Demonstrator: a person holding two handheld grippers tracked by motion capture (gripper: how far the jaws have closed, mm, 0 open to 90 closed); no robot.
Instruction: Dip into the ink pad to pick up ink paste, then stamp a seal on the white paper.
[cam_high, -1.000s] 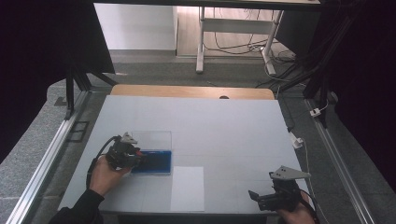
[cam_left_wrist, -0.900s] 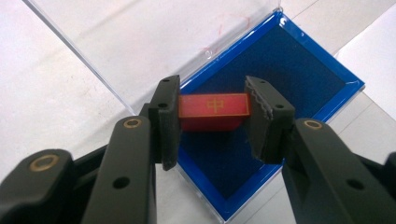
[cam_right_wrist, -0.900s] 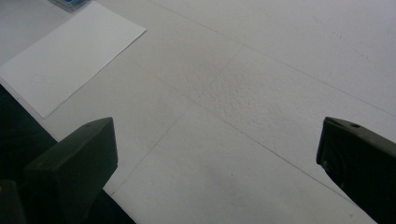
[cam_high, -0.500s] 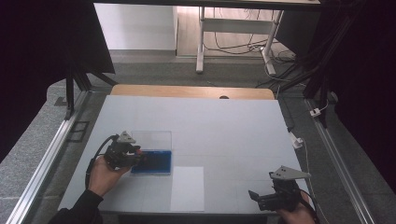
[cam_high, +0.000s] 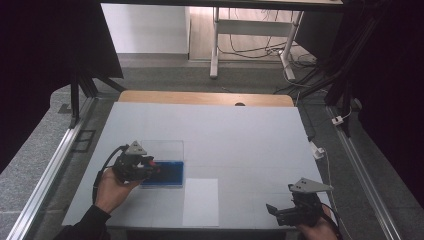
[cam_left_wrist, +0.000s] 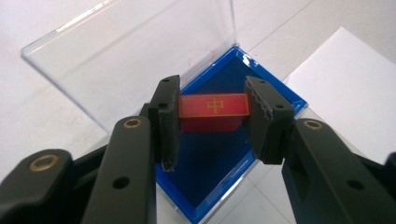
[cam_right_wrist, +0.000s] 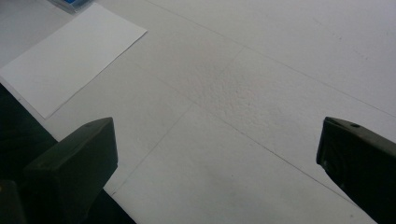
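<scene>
Left gripper view: left hand-held gripper (cam_left_wrist: 212, 119) is clamping a red tile (cam_left_wrist: 213, 106) over the blue tray (cam_left_wrist: 224, 154); right hand-held gripper (cam_right_wrist: 217, 154) is hanging wide apart over bare worktop (cam_right_wrist: 261, 74).

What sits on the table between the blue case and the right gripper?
A white sheet of paper lies just right of the blue case, then bare table up to the right gripper. The high view shows this.
</scene>
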